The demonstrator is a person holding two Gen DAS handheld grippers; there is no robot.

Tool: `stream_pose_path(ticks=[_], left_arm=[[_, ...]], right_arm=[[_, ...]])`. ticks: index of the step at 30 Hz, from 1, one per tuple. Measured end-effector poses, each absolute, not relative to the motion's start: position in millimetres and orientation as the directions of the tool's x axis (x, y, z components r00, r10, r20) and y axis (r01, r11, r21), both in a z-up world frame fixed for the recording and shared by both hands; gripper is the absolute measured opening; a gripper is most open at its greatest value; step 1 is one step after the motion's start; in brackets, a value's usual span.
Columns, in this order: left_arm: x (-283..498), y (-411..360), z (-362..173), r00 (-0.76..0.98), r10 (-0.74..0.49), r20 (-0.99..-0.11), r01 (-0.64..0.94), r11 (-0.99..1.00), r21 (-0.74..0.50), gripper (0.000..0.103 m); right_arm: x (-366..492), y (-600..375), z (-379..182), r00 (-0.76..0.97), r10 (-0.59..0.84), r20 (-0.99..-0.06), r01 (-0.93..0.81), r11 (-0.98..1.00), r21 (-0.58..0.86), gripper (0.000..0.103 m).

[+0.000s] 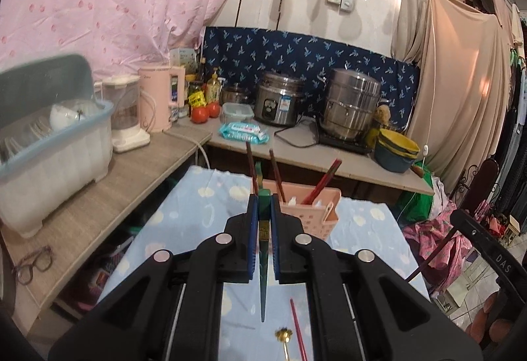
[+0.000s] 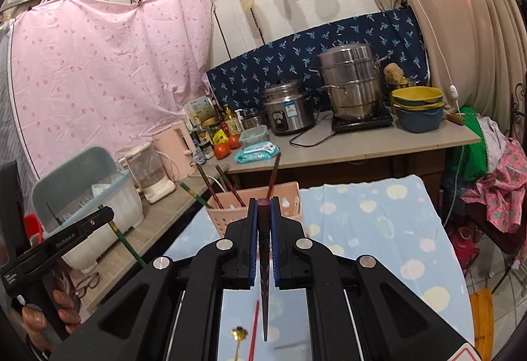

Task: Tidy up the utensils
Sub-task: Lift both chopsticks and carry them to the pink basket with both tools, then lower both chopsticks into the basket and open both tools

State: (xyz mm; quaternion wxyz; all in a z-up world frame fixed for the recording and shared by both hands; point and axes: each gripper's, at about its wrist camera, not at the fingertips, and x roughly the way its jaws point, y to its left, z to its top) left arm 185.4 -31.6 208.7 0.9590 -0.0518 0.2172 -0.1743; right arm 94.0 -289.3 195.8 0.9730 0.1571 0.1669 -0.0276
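Two handheld grippers each carry a chopstick toward a pink utensil basket (image 1: 309,212) standing at the far end of a counter draped in a pale blue patterned cloth (image 1: 204,206). The left gripper (image 1: 263,212) is clamped on a green chopstick (image 1: 263,262), its blue pads pressed against the shaft; the right gripper (image 2: 264,216) is clamped in the same way on a dark maroon chopstick (image 2: 264,278).

Each chopstick runs lengthwise along its gripper, thick end far and pointed tip near, hanging over the cloth. The basket lies straight ahead of both and slightly below: a little right of the left gripper's line, a little left of the right gripper's. In the right wrist view it sits just beyond the fingertips, so the right hand looks the nearer of the two. Several brown and red chopsticks (image 1: 321,180) already stand upright in it, leaning at angles.

Both grippers are held roughly level, pointing forward. Dropping either chopstick in would probably call for tipping it toward vertical above the basket's open top.

A thin red chopstick (image 1: 298,328) and a gold-topped utensil (image 1: 285,336) lie on the cloth near the cameras, not yet collected. In the right wrist view the person's left hand (image 2: 56,311) shows at the left edge.
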Motion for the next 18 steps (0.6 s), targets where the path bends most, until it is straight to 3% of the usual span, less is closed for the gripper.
stream_pose_path(ticks=[7, 18], left_arm=[[222, -52, 259, 0.877, -0.373, -0.302, 0.340, 0.927, -0.156, 0.007], [286, -89, 285, 0.910, -0.367, -0.192, 0.350, 0.930, -0.116, 0.007]], right_arm=[[142, -304, 233, 0.961, -0.042, -0.274, 0.113, 0.961, 0.251, 0.007], [222, -347, 265, 0.979, -0.096, -0.179, 0.146, 0.945, 0.291, 0.007]])
